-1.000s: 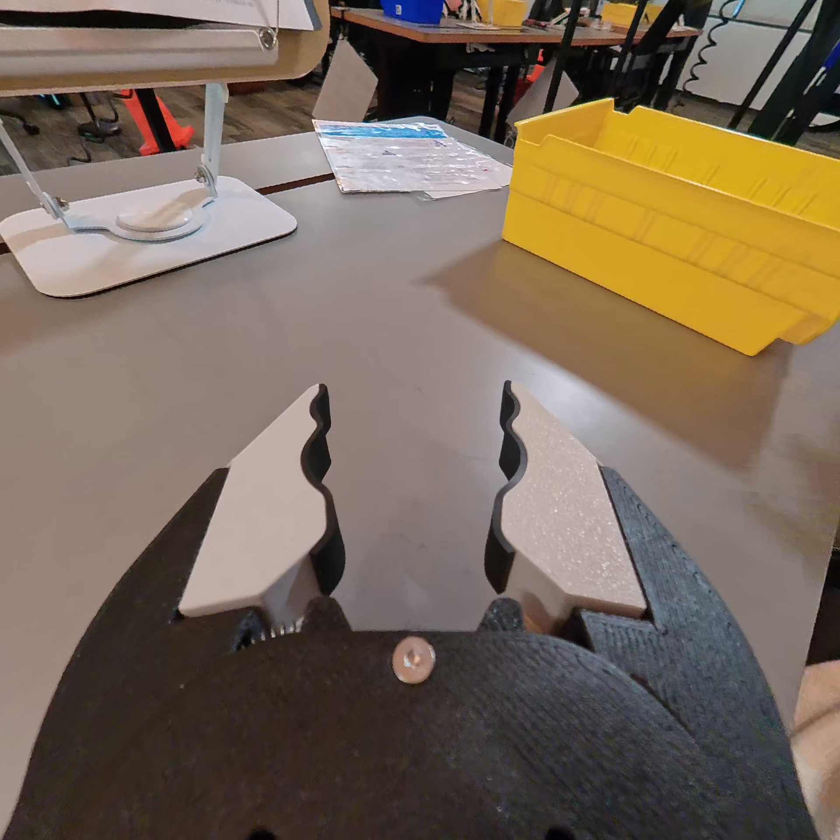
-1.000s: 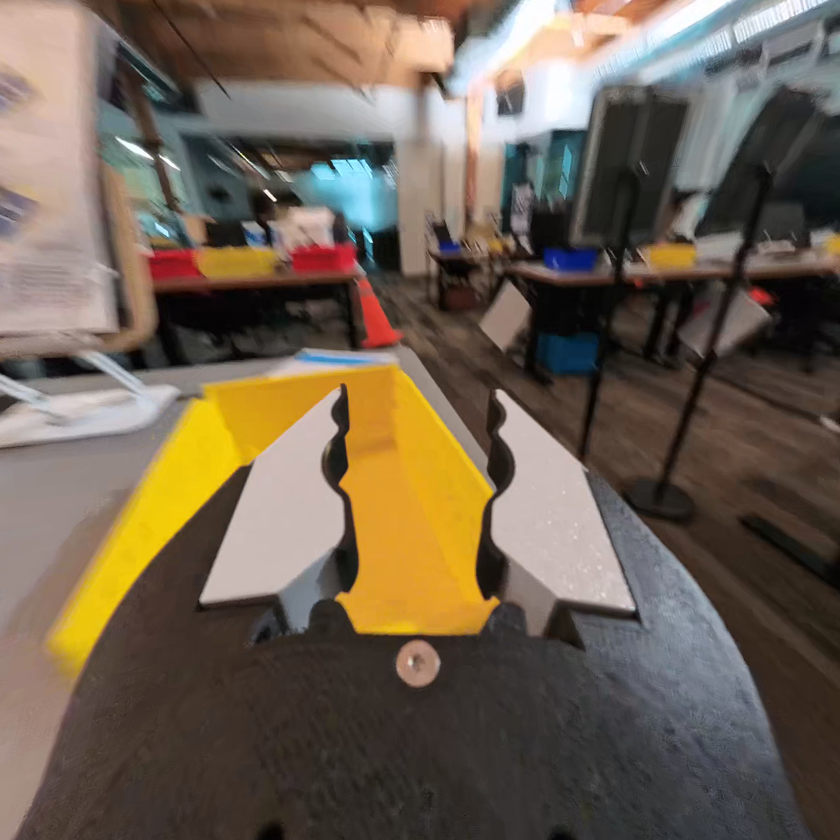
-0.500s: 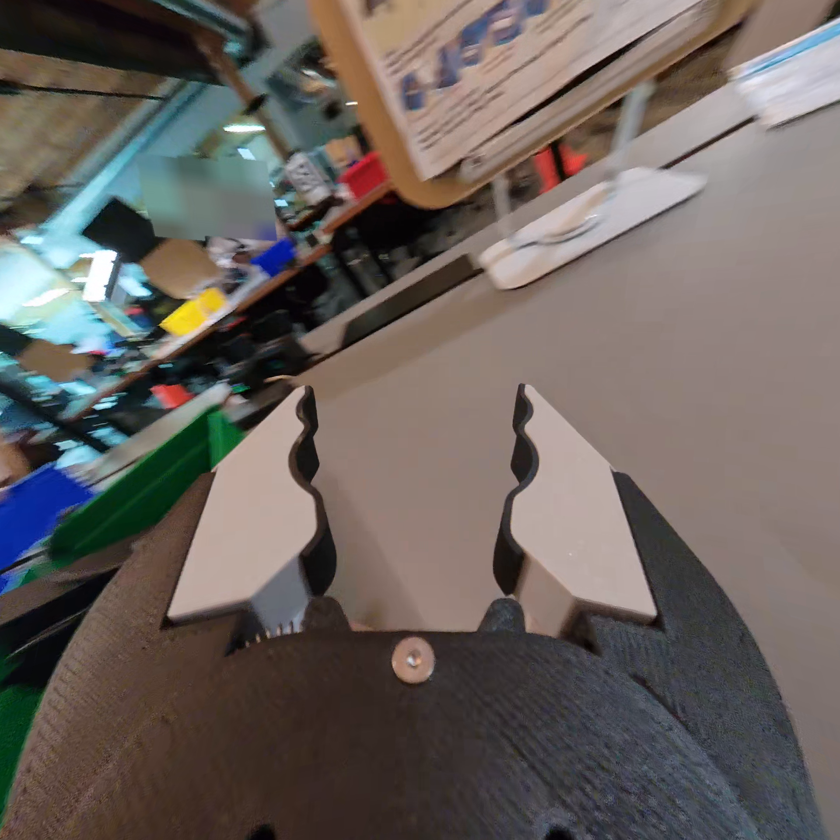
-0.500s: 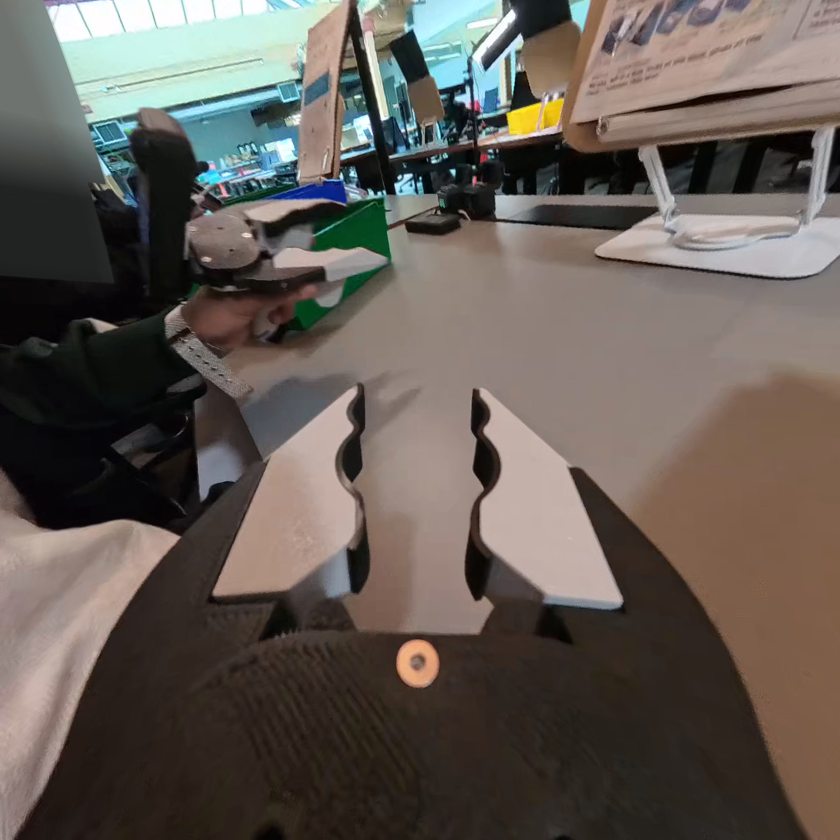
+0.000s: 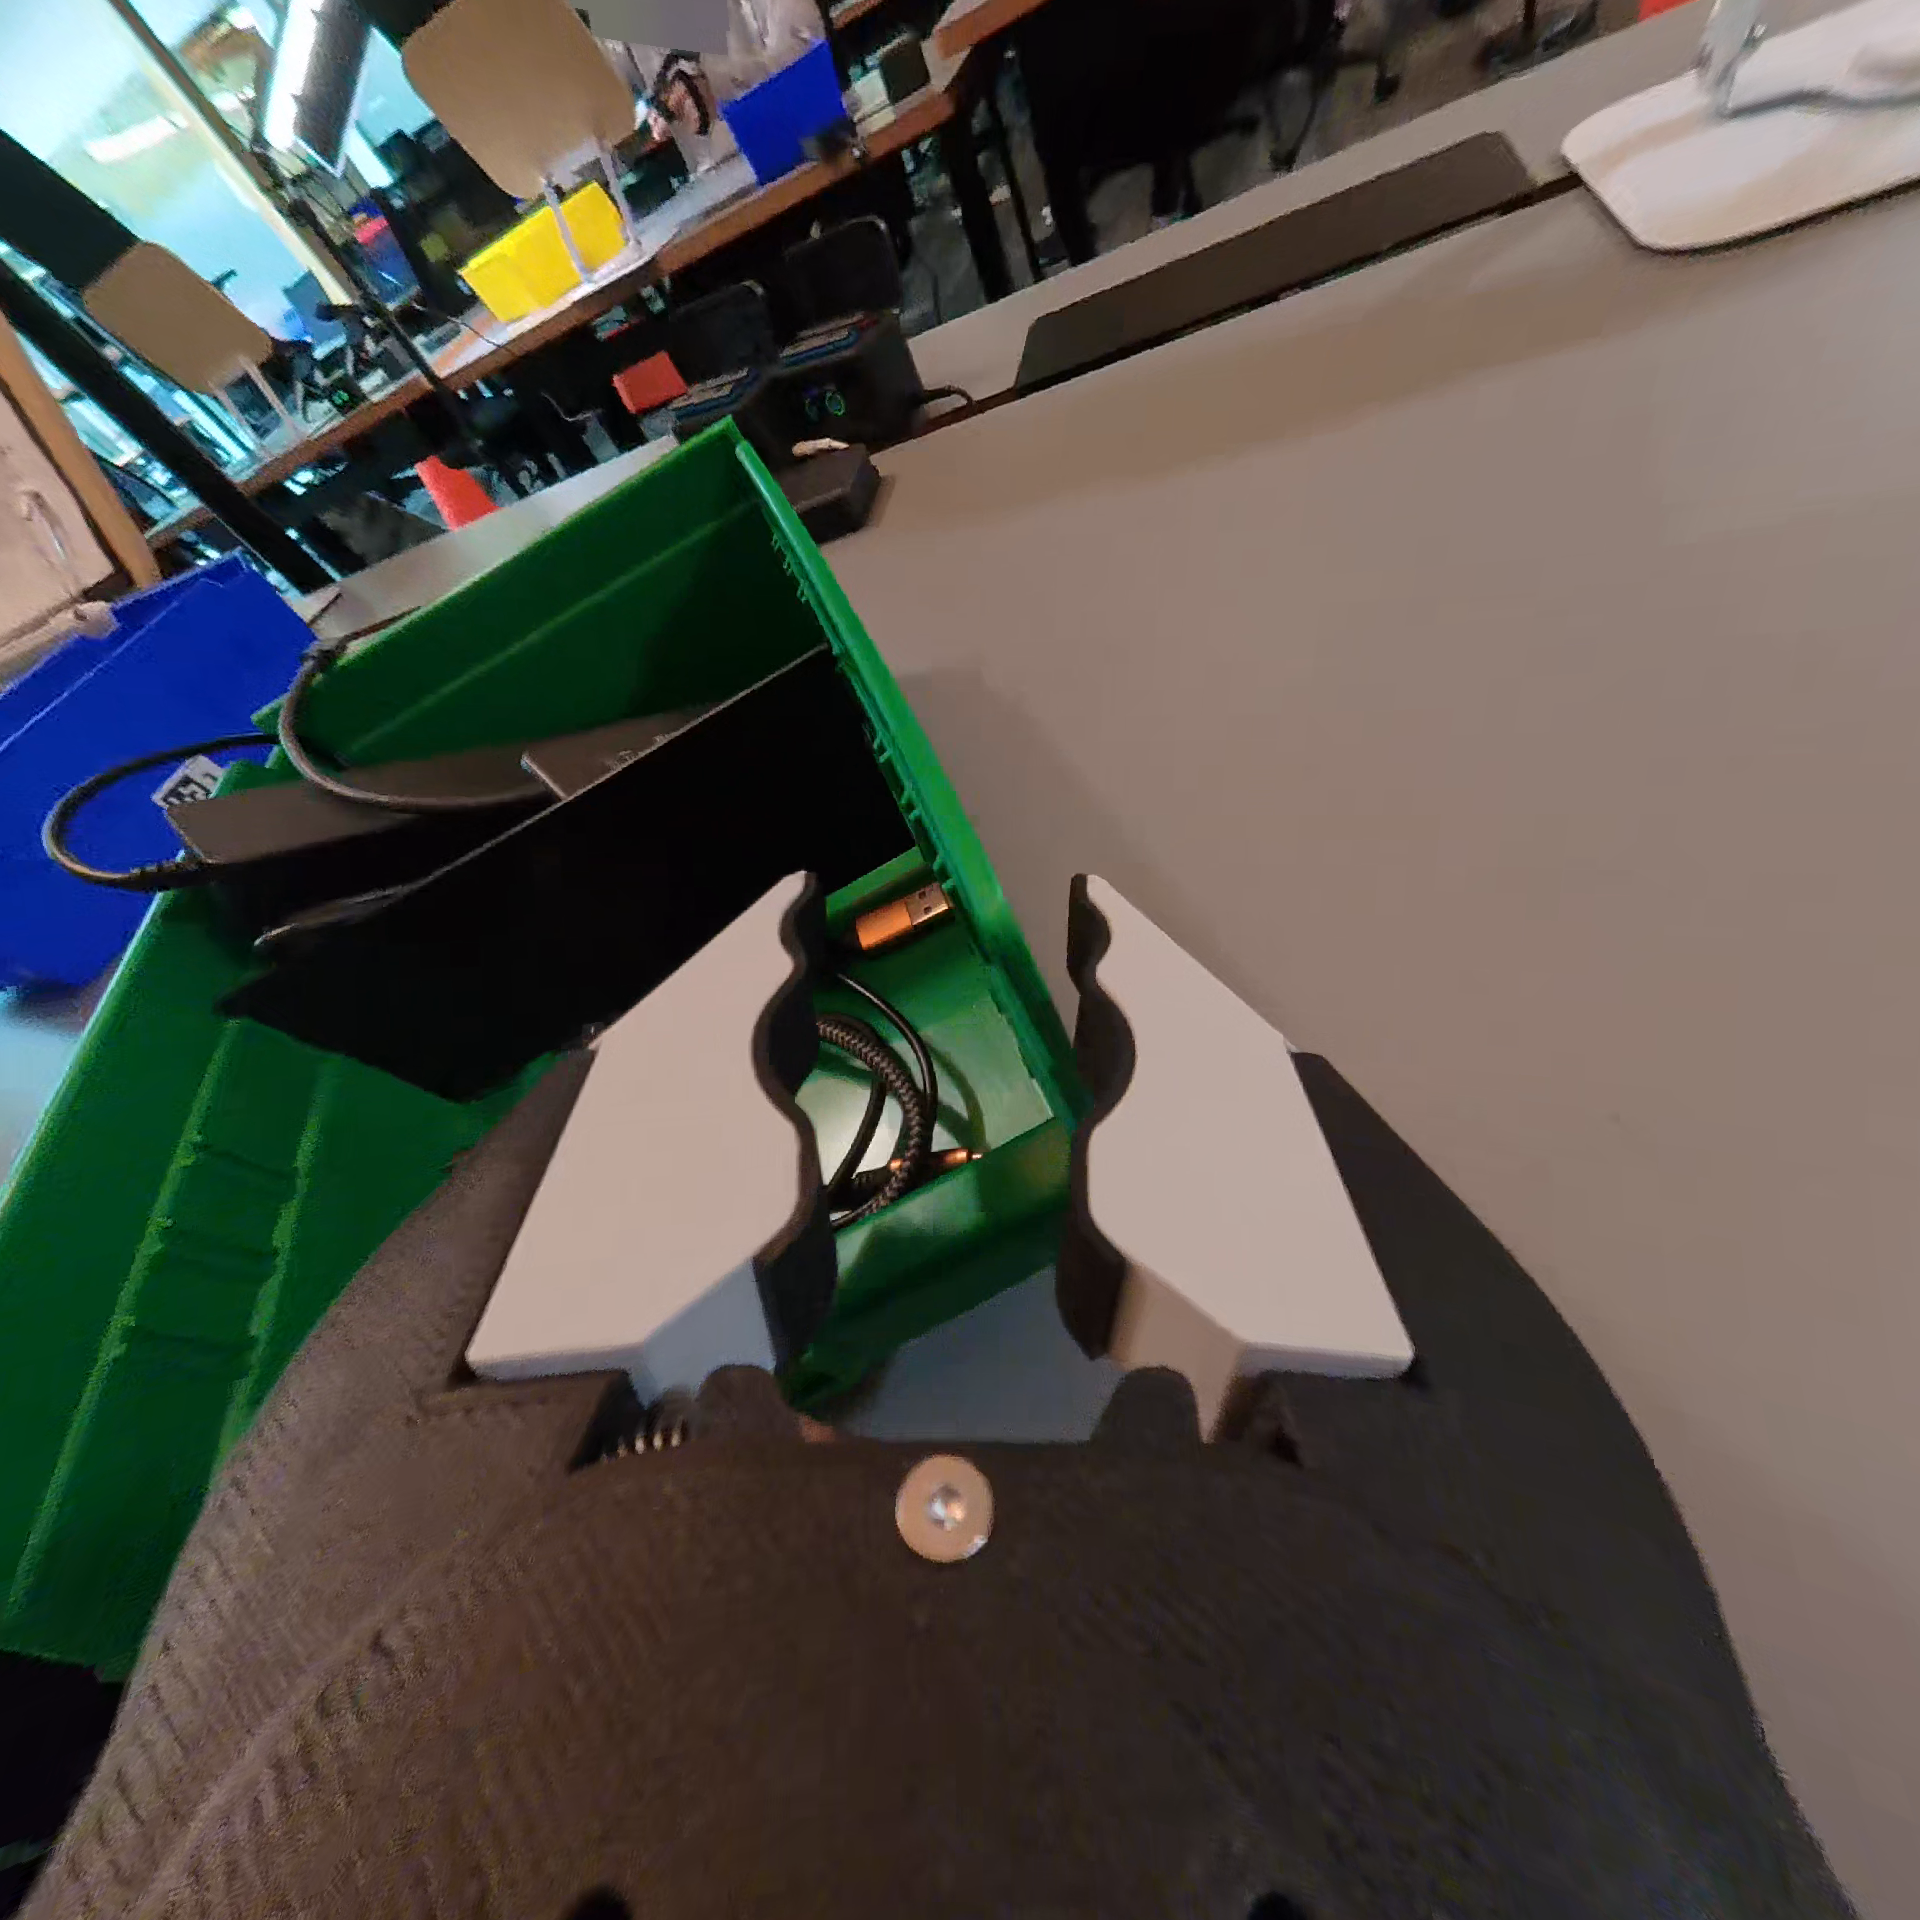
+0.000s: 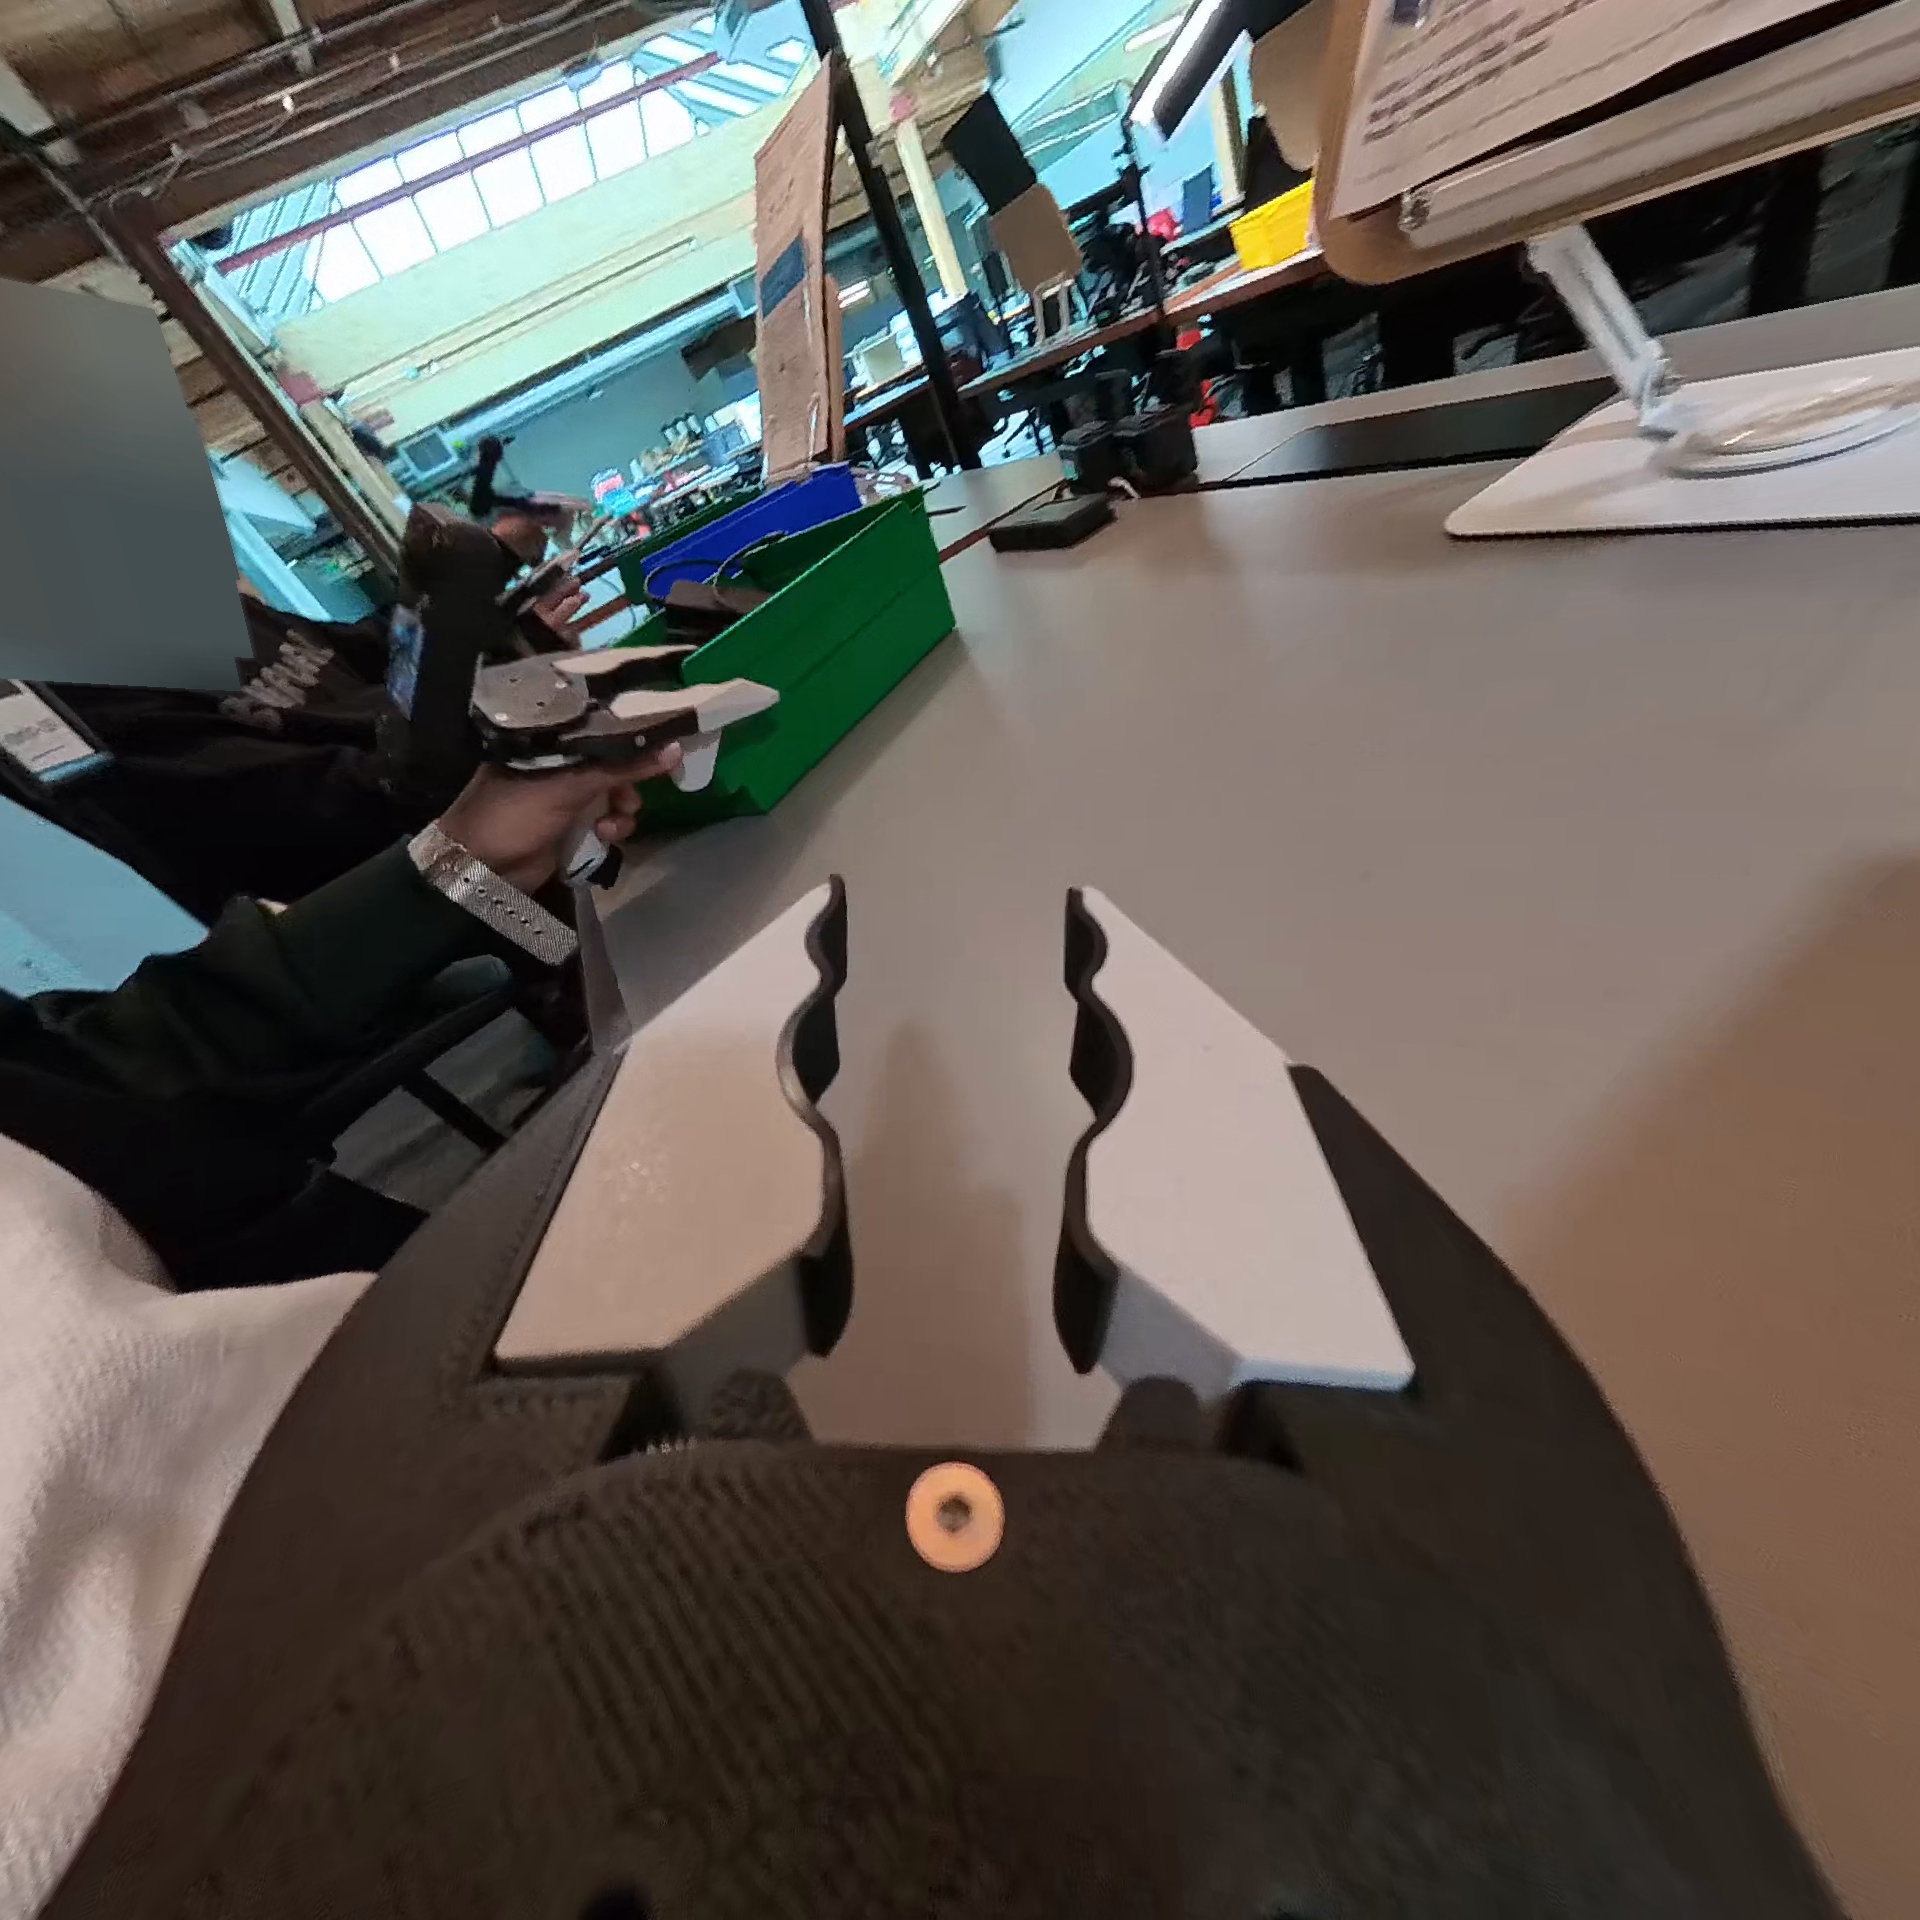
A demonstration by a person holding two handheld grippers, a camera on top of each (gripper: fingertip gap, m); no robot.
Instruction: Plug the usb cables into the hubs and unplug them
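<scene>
A green bin (image 5: pixel 665 613) stands at the table's left end. Black USB hubs (image 5: pixel 343 821) with a looped black cable (image 5: pixel 114 821) lie in it, behind a black divider (image 5: pixel 582 935). A braided USB cable (image 5: pixel 894 1101) with a copper plug (image 5: pixel 902 921) lies in the near compartment. My left gripper (image 5: pixel 940 914) is open and empty, just above the bin's near right corner. My right gripper (image 6: pixel 951 914) is open and empty, low over the bare table. In the right wrist view the left gripper (image 6: pixel 675 691) hovers by the green bin (image 6: pixel 831 644).
A blue bin (image 5: pixel 135 686) sits left of the green one. A white stand base (image 6: pixel 1704 468) holding a clipboard is at the far right. A small black box (image 6: pixel 1049 516) and a black mat (image 5: pixel 1278 260) lie at the table's back. A person's sleeve (image 6: pixel 260 997) is at the left.
My left gripper has swung left from the yellow bin and table middle to the green bin. My right gripper has turned left from the yellow bin to face the bare table. Both stayed open.
</scene>
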